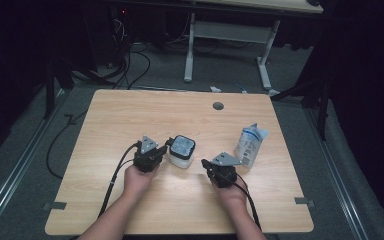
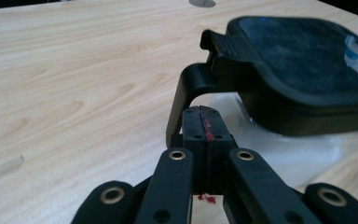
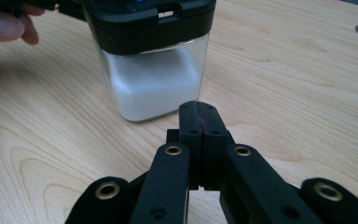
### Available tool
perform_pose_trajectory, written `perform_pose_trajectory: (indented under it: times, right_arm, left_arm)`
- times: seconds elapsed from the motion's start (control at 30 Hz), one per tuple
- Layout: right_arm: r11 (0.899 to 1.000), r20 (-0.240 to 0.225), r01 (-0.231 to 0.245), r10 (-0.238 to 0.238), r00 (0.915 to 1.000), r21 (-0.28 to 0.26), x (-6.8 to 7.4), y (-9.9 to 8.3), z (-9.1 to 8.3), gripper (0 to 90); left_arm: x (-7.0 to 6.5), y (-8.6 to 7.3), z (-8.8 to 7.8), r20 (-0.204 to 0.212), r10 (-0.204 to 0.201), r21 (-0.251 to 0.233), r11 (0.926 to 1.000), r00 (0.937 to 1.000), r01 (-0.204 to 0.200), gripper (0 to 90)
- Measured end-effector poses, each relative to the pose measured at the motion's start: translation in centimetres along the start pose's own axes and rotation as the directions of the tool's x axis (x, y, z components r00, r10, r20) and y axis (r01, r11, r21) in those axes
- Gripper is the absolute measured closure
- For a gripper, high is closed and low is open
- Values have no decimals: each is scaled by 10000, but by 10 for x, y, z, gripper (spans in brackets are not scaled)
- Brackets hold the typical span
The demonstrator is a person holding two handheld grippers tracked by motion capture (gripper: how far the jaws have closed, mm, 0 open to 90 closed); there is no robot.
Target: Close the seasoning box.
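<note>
My left hand-held gripper (image 2: 200,112) is pinched tight with nothing in it, its tip right by the black latch (image 2: 223,46) of the clear box (image 1: 181,151) of white powder, I think so I can flip the lid open. My right hand-held gripper (image 3: 199,108) is pinched tight and empty too, just beside the box, maybe to keep it from sliding. The box sits in the middle of the worktop (image 1: 130,115), far from every edge, with lots of bare wood behind it and a white pouch (image 1: 250,144) off to the right.
</note>
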State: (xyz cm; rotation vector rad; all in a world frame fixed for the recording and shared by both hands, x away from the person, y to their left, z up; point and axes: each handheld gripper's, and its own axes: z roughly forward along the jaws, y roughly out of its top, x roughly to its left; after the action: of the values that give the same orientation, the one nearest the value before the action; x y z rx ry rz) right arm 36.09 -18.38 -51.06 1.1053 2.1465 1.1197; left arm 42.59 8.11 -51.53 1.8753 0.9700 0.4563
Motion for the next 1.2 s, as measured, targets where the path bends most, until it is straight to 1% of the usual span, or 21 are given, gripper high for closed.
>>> perform_pose_trajectory:
  times: [0.03,0.1,0.2,0.23,0.3,0.33,0.37,0.4,0.43,0.47,0.53,0.6,0.67,0.7,0.8,0.87,0.93,1.03,1.2]
  right_arm:
    - [10000,8,-11,11,10000,22,0,0,1,900]
    - [9999,16,-74,74,10000,69,-1,0,4,900]
    - [9999,42,-117,116,9999,117,-1,2,8,900]
    - [9999,70,-85,84,9999,114,-1,3,9,900]
    - [9998,164,-126,124,9998,140,-1,5,13,900]
    - [9998,143,-178,176,9997,130,-2,6,15,900]
    - [9997,187,-217,215,9996,106,-3,7,18,900]
    - [9997,301,-202,197,9994,140,-4,9,21,900]
    - [9997,377,-225,223,9990,54,-6,12,24,900]
    - [9994,445,-335,333,9985,53,-7,14,28,900]
    - [9994,620,-344,337,9975,95,-11,20,37,900]
    - [9989,639,-456,449,9969,108,-15,26,46,900]
    - [9989,669,-452,445,9968,99,-17,31,53,900]
    - [9992,684,-381,371,9970,139,-17,33,56,900]
    - [9998,702,-168,163,9974,62,-14,38,58,900]
    - [9998,662,-183,179,9976,68,-14,38,57,900]
    - [9999,682,-76,67,9976,126,-12,37,56,900]
    - [9999,688,3,-15,9976,172,-8,35,52,900]
    - [9997,483,220,-224,9986,82,-1,32,49,900]
  left_arm:
    - [1,2,3,4,46,-44,10000,10000,-46,900]
    - [4,5,9,69,-12,-131,9999,10000,12,900]
    - [8,9,19,192,3,-146,9999,9998,0,900]
    - [9,9,20,236,-50,-239,9997,9997,56,900]
    - [11,8,20,187,-70,-105,9999,9998,72,900]
    - [12,6,17,100,-12,-58,10000,9999,12,899]
    - [13,4,13,19,36,-122,9999,10000,-35,898]
    - [15,2,7,-44,16,-152,9999,10000,-16,897]
    - [17,1,1,-140,-13,-223,9998,9999,10,892]
    - [19,-1,-6,-281,11,-285,9996,9996,-19,876]
    - [25,-4,-23,-506,-23,-357,9994,9987,5,855]
    - [29,-8,-39,-821,23,-463,9989,9966,-61,836]
    - [35,-14,-55,-1084,52,-515,9986,9941,-109,814]
    - [38,-16,-61,-1183,48,-542,9985,9930,-113,808]
    - [48,-21,-78,-1382,-109,-666,9978,9903,17,791]
    - [52,-24,-85,-1463,-135,-673,9977,9892,36,779]
    - [54,-26,-88,-1526,-147,-686,9976,9882,42,769]
    - [55,-30,-90,-1603,-162,-646,9979,9869,59,750]
    - [55,-34,-89,-1573,-219,-602,9981,9873,126,718]
